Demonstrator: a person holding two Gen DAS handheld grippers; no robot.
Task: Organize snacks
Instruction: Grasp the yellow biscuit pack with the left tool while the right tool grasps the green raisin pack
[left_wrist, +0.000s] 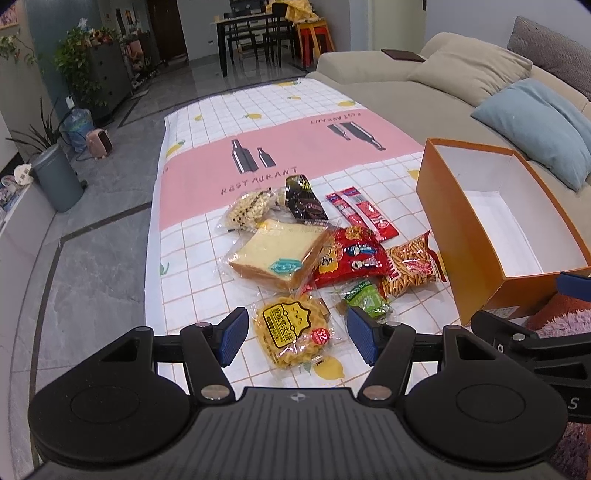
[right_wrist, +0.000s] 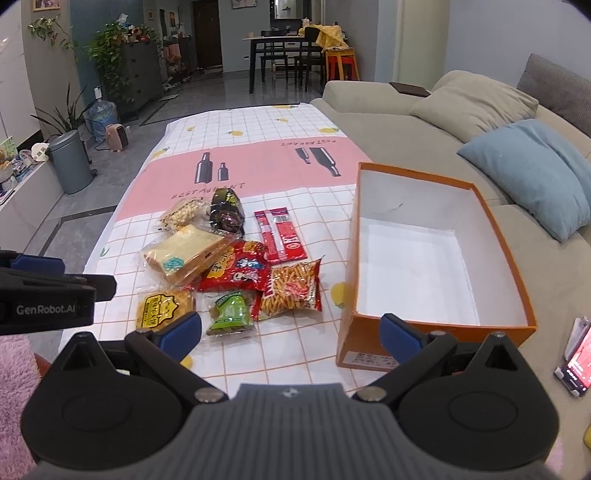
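Several wrapped snacks lie in a cluster on the checked tablecloth (left_wrist: 192, 280): a yellow waffle pack (left_wrist: 291, 332), a bread slice pack (left_wrist: 277, 258), a green pack (left_wrist: 365, 299), a red bag (left_wrist: 351, 258), a stick-snack bag (left_wrist: 410, 269), red sausage sticks (left_wrist: 362, 214), a dark packet (left_wrist: 304, 199) and a puffed snack bag (left_wrist: 247, 210). An empty orange box (left_wrist: 450, 236) stands to their right, also in the right wrist view (right_wrist: 349, 266). My left gripper (left_wrist: 295, 336) is open, its pads either side of the waffle pack. My right gripper (right_wrist: 291, 332) is open and empty above the cloth near the box's front corner.
A beige sofa (right_wrist: 388, 136) with a blue cushion (right_wrist: 532, 173) runs along the right behind the box. A phone (right_wrist: 576, 365) lies at the right wrist view's far right. A pink fluffy rug (right_wrist: 14, 384) lies at the near left. A grey bin (right_wrist: 70, 162) stands on the floor.
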